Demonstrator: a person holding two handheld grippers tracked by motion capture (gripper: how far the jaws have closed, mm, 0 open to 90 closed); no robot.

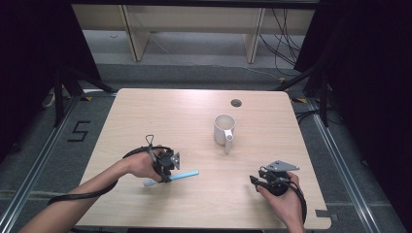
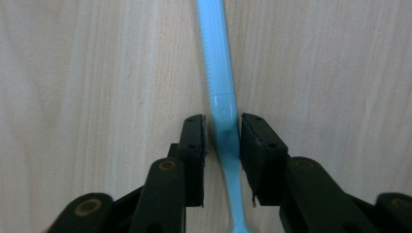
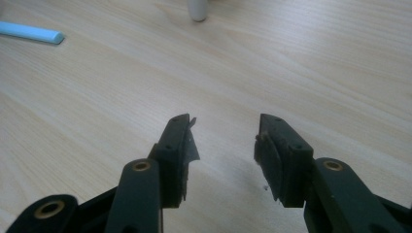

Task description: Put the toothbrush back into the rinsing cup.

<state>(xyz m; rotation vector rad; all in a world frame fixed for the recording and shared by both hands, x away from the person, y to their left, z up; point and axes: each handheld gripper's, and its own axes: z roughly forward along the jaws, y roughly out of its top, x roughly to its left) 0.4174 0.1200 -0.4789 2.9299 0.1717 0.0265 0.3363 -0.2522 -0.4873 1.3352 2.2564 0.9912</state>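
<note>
1. My right gripper point(image 1: 262, 180) sits nearest, jaws apart over bare tabletop point(image 1: 194, 111), holding nothing.
2. My left gripper point(image 1: 165, 167) straddles the blue toothbrush point(image 1: 171, 177) lying flat; whether the jaws press it, I cannot tell.
3. Farther off stands a white mug point(image 1: 224, 129).

Toothbrush point(image 1: 171, 177) on table point(image 1: 194, 111) — mug point(image 1: 224, 129) behind

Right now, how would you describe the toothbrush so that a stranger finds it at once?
Start at the wooden table and look at its near left part. There lies a light blue toothbrush, between the left gripper's fingers. It is long, thin and blue, unlike the white mug.
</note>
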